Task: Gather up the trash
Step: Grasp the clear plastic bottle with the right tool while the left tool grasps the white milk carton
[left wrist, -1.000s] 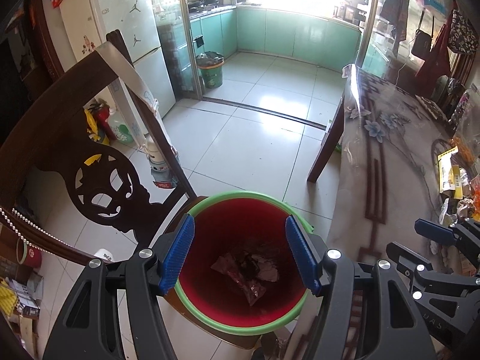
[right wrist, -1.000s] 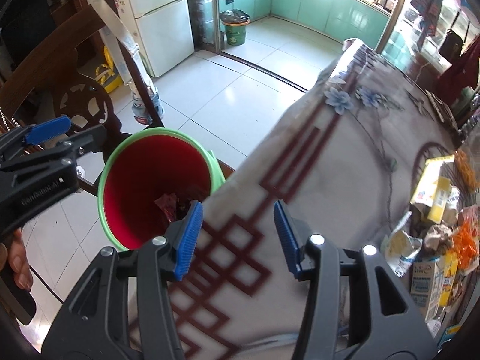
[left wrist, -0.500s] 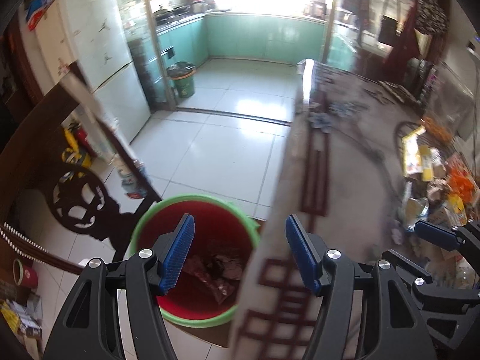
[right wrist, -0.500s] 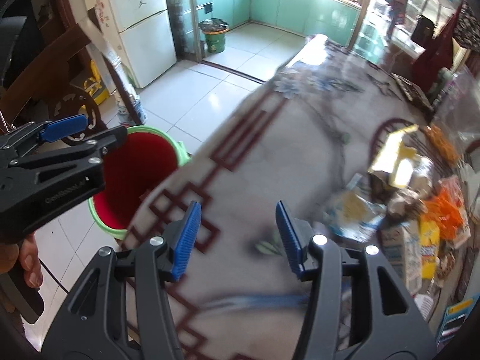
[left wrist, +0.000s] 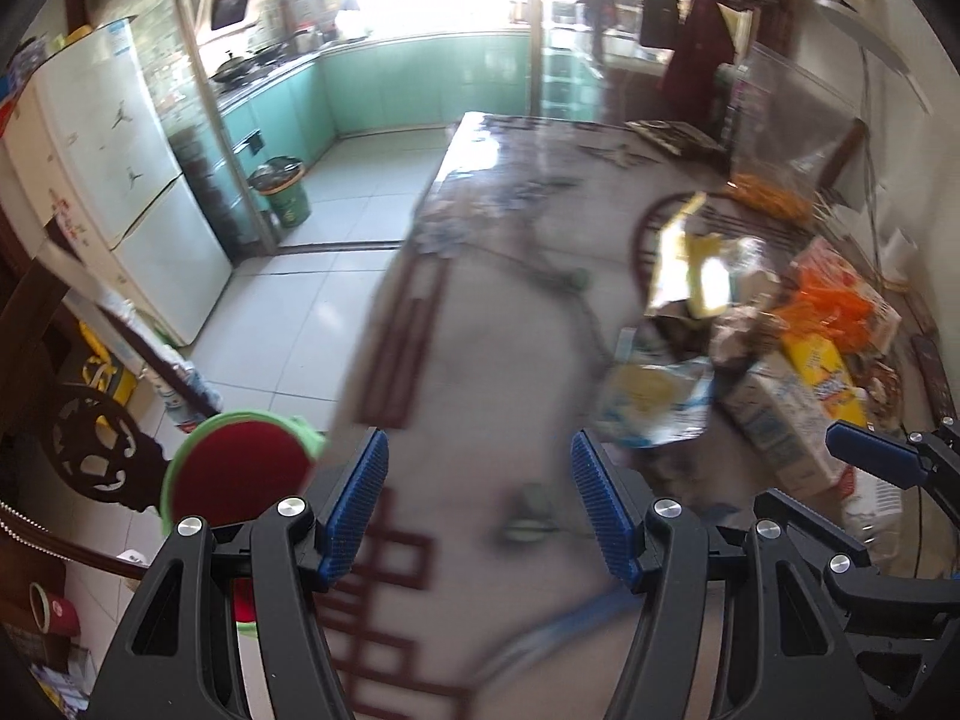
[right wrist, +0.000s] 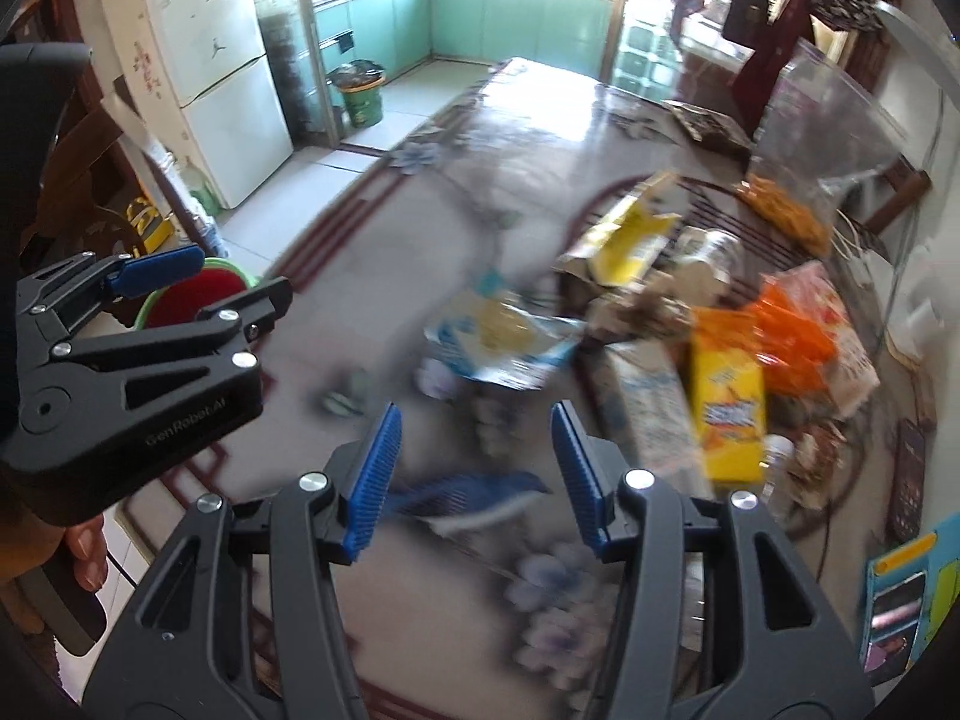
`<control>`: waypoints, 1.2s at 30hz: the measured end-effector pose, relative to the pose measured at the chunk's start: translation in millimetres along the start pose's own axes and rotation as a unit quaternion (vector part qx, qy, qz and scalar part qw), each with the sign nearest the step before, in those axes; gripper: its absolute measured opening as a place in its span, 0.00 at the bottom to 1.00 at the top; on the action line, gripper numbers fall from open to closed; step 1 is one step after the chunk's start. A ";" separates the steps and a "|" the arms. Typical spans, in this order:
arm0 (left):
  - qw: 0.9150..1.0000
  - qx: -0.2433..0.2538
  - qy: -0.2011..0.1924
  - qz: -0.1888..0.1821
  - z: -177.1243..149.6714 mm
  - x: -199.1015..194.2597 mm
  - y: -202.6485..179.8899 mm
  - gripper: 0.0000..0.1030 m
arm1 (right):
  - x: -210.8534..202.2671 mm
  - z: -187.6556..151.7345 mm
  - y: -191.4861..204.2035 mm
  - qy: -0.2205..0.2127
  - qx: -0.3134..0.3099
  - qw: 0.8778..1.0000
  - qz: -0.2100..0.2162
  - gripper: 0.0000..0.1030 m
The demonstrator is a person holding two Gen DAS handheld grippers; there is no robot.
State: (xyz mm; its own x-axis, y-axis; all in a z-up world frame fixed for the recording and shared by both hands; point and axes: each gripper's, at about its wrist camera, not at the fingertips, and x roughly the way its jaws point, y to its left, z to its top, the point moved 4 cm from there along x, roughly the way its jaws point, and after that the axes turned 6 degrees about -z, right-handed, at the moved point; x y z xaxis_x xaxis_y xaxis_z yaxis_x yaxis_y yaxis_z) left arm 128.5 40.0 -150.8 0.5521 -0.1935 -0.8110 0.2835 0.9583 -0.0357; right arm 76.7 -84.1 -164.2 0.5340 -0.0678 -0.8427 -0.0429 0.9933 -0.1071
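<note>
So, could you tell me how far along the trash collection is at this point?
Partly done at best. The red bin sits beside the table, though its contents are hidden in these views. Nothing is in hand: the left gripper and right gripper are both open and empty over the tablecloth. Left to do: the blue-and-yellow wrapper, yellow box and orange packets remain piled on the table.

Red bucket [left wrist: 237, 471] with green rim: stands off the table's left edge, interior partly visible, contents not discernible.

Trash pile on table, right side, motion-blurred:
- blue-and-yellow wrapper [right wrist: 501, 339], flat, crumpled, at the pile's near-left edge
- torn yellow packet [right wrist: 630, 240], tilted up, behind it
- yellow box [right wrist: 726, 402], lying flat, beside a pale carton [right wrist: 645, 396]
- orange bag [right wrist: 792, 330], crumpled, at the right, touching the yellow box
</note>
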 end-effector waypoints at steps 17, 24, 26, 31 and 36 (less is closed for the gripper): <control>0.991 -0.032 0.076 -0.104 -13.8 45.0 -137.4 0.59 | 41.2 -106.2 -185.7 0.099 0.240 0.965 0.038 0.58; 0.983 -0.055 0.116 -0.133 -7.5 89.1 -174.3 0.59 | 65.2 -124.2 -189.9 0.129 0.269 0.952 0.063 0.58; 0.980 -0.063 0.124 -0.141 -6.8 97.3 -179.9 0.63 | 68.3 -127.3 -187.5 0.138 0.263 0.952 0.069 0.58; 0.979 -0.067 0.132 -0.143 -1.2 101.9 -191.2 0.63 | 70.3 -128.5 -184.2 0.140 0.252 0.956 0.062 0.58; 0.975 -0.073 0.142 -0.154 -1.4 103.4 -196.6 0.64 | 70.3 -121.5 -187.6 0.133 0.248 0.958 0.059 0.58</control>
State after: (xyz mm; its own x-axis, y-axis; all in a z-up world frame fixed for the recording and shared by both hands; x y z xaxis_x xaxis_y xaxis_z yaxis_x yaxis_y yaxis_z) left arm 128.7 -168.1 -228.5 0.2128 -0.4312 -0.8768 0.2764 0.8873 -0.3692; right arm 19.7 -286.6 -267.4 0.3141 0.0923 -0.9449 0.3524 0.9128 0.2063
